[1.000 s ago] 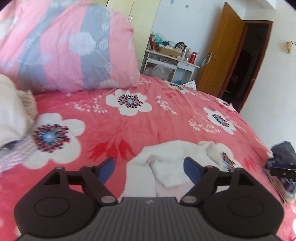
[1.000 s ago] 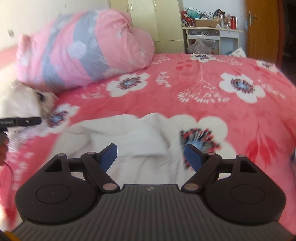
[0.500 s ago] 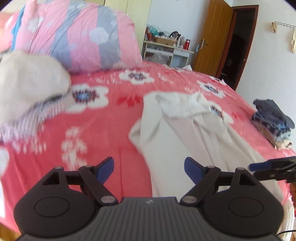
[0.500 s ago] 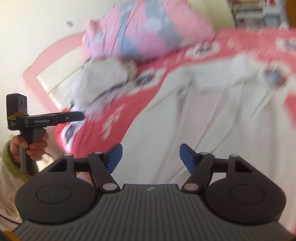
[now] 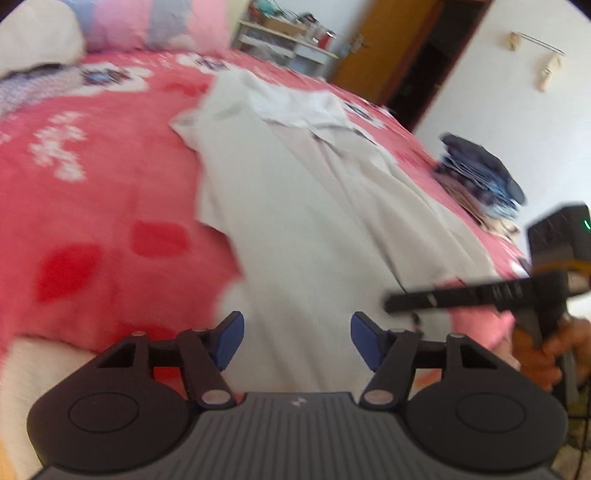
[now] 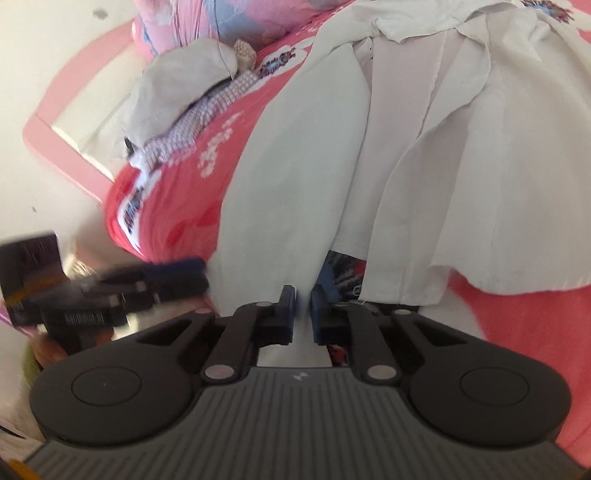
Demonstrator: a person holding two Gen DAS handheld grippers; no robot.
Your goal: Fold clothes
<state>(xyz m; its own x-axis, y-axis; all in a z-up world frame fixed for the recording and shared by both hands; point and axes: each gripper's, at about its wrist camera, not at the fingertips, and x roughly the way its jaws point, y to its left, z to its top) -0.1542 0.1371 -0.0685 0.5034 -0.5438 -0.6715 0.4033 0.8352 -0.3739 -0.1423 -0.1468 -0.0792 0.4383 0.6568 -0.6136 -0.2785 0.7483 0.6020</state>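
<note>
A: On the red flowered bedspread (image 5: 92,192), what is seen from left to right?

B: At the far left, a pale bundle with a checked cloth under it (image 6: 184,107) is piled near the pink and grey quilt (image 5: 147,22). In the middle, a white garment (image 5: 295,206) is spread lengthwise along the bed, its near hem hanging at the bed's edge. At the right edge of the bed, a stack of dark folded clothes (image 5: 480,173) is seen, apart from the garment.

A: How is the left gripper (image 5: 296,332) set?

B: Its blue fingers (image 5: 229,338) are held wide apart, and nothing is gripped. It is poised at the near hem of the garment; whether the cloth is touched cannot be told because of blur.

A: And the right gripper (image 6: 303,306)?

B: Its blue pads (image 6: 288,299) are drawn nearly together, and a fold of the white garment's lower edge (image 6: 295,221) is pinched between them. The cloth is seen running up from the pads.

A: Is either tool seen by the other camera?

B: Yes. The right tool is seen at the right of the left view, grasped by a hand (image 5: 543,354); the left one appears blurred at the left of the right view.
</note>
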